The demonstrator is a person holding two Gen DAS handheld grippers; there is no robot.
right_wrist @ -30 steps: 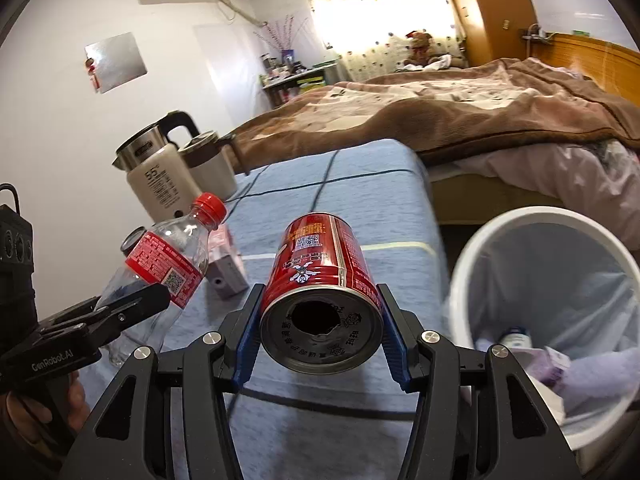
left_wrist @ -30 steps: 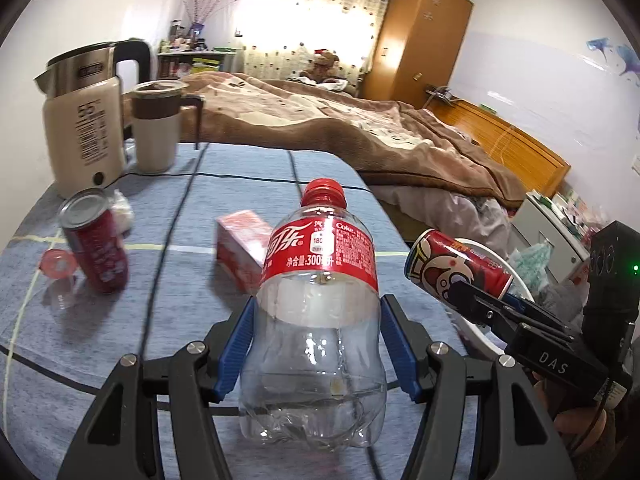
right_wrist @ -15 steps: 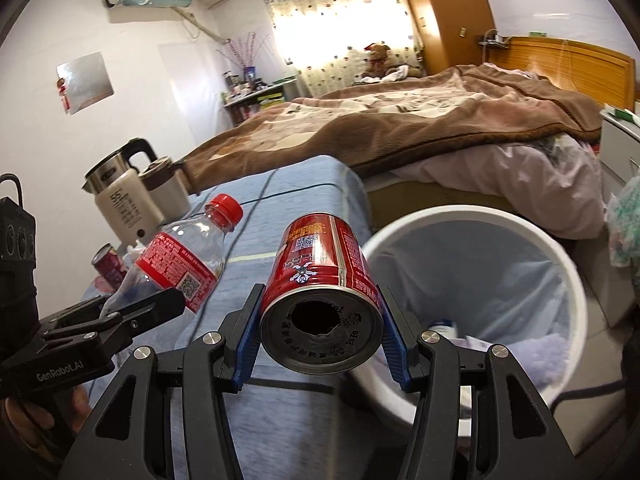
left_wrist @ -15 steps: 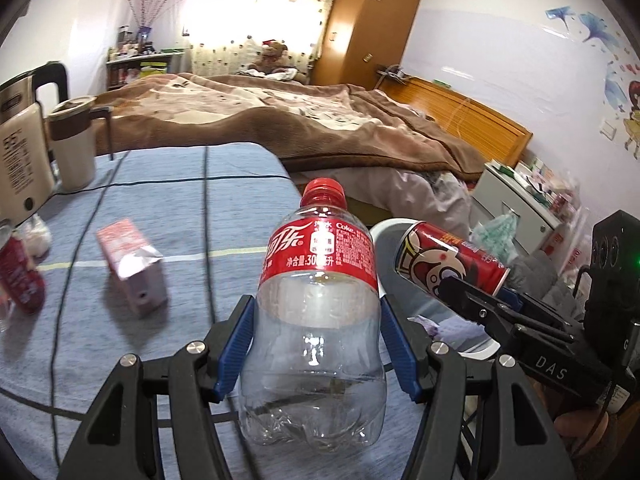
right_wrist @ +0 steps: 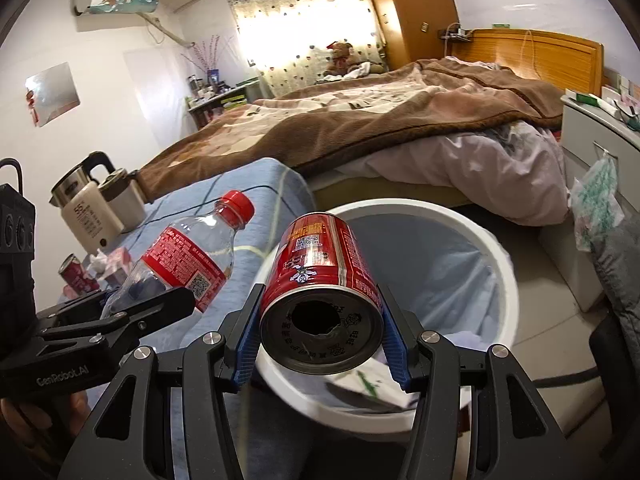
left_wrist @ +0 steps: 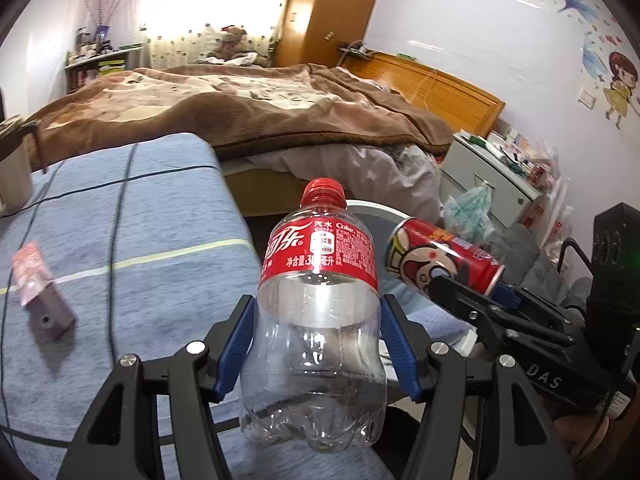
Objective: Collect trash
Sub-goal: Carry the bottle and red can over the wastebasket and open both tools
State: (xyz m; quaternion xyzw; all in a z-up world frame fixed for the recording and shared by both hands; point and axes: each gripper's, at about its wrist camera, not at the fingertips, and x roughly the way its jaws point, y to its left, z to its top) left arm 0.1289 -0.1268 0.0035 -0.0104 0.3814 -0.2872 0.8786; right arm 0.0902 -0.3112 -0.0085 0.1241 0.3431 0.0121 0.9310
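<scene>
Right wrist view showed the right gripper (right_wrist: 320,320) clamped on a can (right_wrist: 320,280) above the bin (right_wrist: 496,248). The left gripper (left_wrist: 316,344) gripped a bottle (left_wrist: 316,312) over the table (left_wrist: 160,220) edge; released there, it could miss.

My left hand-held gripper (left_wrist: 316,344) clamps an empty clear cola bottle (left_wrist: 316,320) with a red cap and red label, upright between its blue pads. My right hand-held gripper (right_wrist: 320,336) grips a red drink can (right_wrist: 320,296) lying on its side, its opened end facing me, poised over the rim of the white lined trash bin (right_wrist: 472,280). A pink carton (left_wrist: 38,288) lies on the blue surface (left_wrist: 140,216); another red can (right_wrist: 74,276) stands near it.
</scene>
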